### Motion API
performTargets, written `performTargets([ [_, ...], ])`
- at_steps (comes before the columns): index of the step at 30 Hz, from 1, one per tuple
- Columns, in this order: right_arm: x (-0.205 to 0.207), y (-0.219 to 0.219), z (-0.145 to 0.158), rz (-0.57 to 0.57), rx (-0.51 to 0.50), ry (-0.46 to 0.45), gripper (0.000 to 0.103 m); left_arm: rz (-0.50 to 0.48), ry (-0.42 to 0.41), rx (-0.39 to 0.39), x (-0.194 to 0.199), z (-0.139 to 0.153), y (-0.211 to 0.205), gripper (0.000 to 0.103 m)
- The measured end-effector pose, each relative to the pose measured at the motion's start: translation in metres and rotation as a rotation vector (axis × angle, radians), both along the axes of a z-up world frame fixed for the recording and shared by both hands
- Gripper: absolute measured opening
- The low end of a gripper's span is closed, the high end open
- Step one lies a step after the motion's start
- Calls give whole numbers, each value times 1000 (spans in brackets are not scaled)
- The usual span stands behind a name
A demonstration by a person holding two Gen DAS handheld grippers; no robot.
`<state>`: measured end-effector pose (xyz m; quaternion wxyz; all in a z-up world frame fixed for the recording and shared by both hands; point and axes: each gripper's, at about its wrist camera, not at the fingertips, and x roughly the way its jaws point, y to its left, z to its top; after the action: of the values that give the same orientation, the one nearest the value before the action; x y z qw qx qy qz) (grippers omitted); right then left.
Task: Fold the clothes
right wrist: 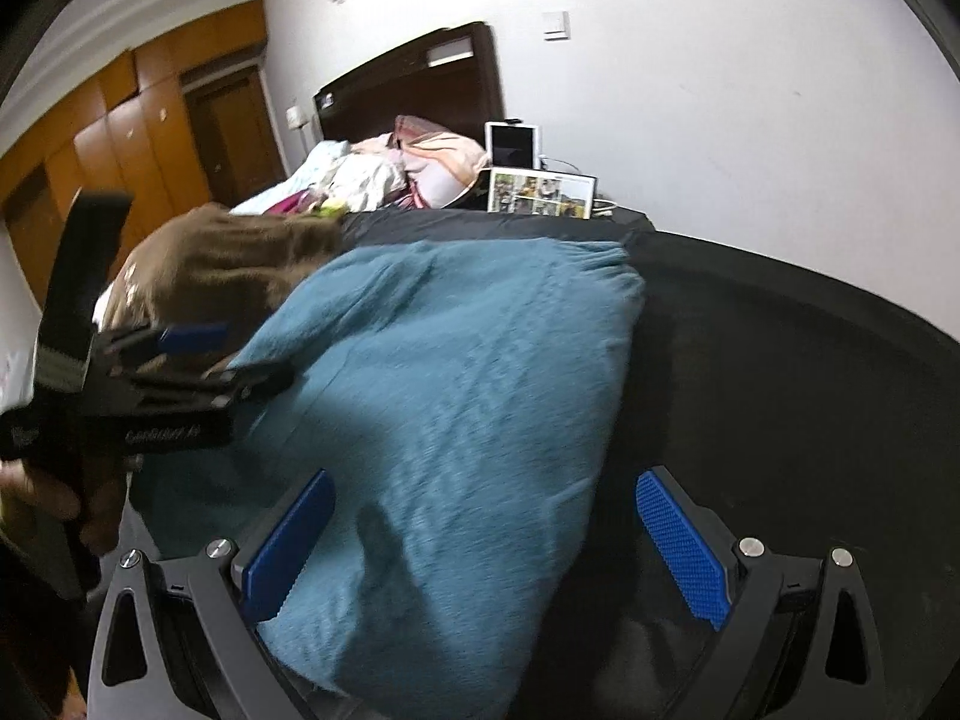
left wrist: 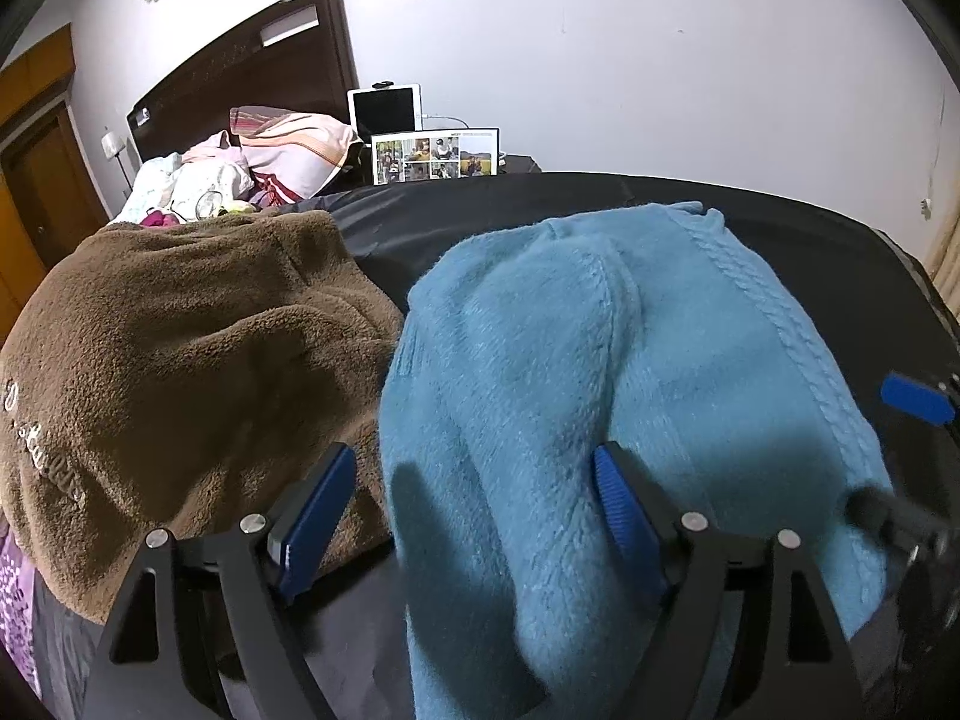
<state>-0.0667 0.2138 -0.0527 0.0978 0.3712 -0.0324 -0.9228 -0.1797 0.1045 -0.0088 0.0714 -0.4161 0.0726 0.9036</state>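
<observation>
Fleece garments side by side on a black sheet, both pairs of fingers apart.

The folded blue fleece sweater (left wrist: 600, 372), plush with a cable-knit strip, lies on the black sheet (left wrist: 780, 228) touching a brown fleece garment (left wrist: 180, 348). The left gripper (left wrist: 474, 498) and right gripper (right wrist: 486, 534) hover over it, clamping nothing. Only the left view shows the brown garment's embroidered lettering; only the right shows the wooden wardrobe (right wrist: 120, 120).

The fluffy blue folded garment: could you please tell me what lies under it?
The fluffy blue folded garment rests on a black sheet-covered surface, which shows beyond its far and right edges. Whatever lies directly beneath it is covered.
</observation>
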Motion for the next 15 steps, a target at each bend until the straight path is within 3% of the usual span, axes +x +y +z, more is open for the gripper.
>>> performTargets([
  [11,-26,19,-12,-13,-120,-92,102,-7,-41,62,-6,-3,-8,87],
  [15,-31,19,-15,-11,-134,-103,102,5,-48,80,-8,-6,-13,95],
])
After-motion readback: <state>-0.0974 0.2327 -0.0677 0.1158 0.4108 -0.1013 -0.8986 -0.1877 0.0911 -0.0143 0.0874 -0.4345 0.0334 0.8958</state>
